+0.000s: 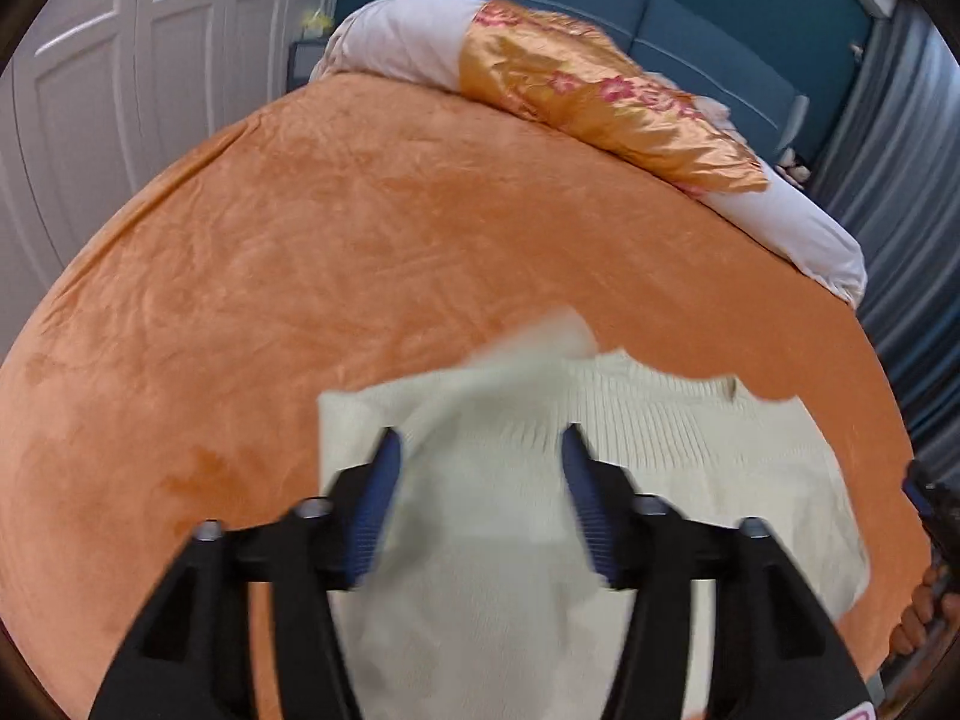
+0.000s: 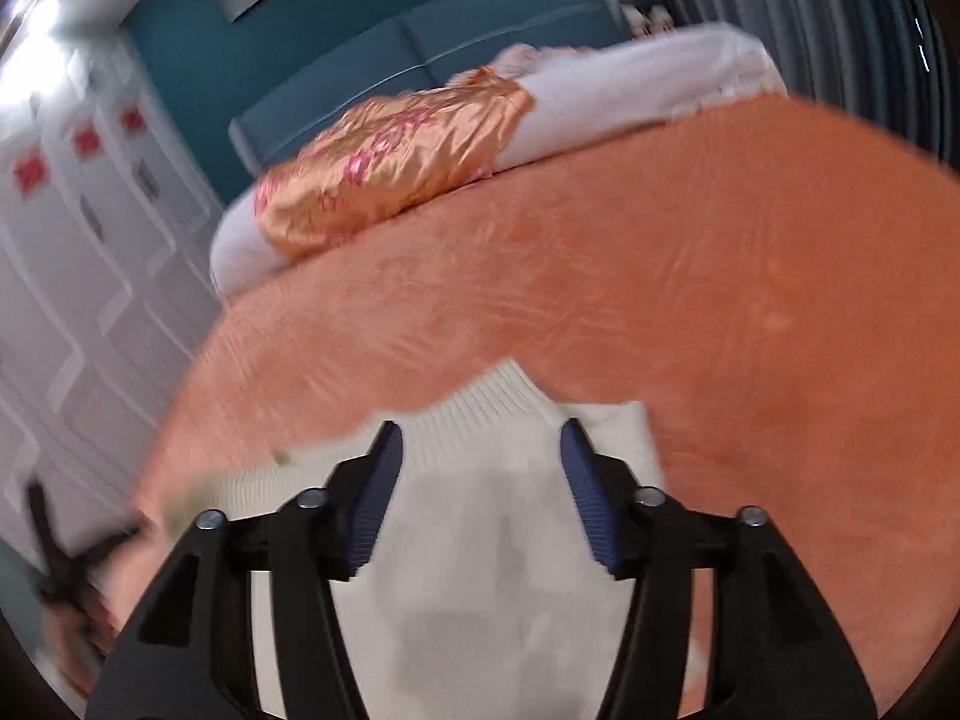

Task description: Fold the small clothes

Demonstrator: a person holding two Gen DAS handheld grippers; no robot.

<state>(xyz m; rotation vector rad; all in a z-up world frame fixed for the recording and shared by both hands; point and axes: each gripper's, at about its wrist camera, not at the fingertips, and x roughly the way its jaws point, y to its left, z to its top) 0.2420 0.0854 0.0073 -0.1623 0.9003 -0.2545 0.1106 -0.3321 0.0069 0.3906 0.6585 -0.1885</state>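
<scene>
Left gripper jaws apart, blue pads clear of the cloth, nothing pinched; right gripper same, parted and empty. Both hang over the sweater, cream knit, lying on the orange bedspread at the near edge of the bed. From the left wrist view a flap at the sweater's left side looks turned over onto the body, its far edge blurred; ribbed neck band shows past it. From the right wrist view the ribbed part sits just beyond the pads, with a squarish folded corner beside it. Judgement: a fold looks just laid, both tongs let go, so the step in hand is release between folds. Next move would call for picking a fresh edge, likely hem or the other side, pinching with both and carrying it across evenly; thick knit may spring back. Farther off: satin orange floral pillow on a white bolster, blue headboard, white wardrobe doors.
</scene>
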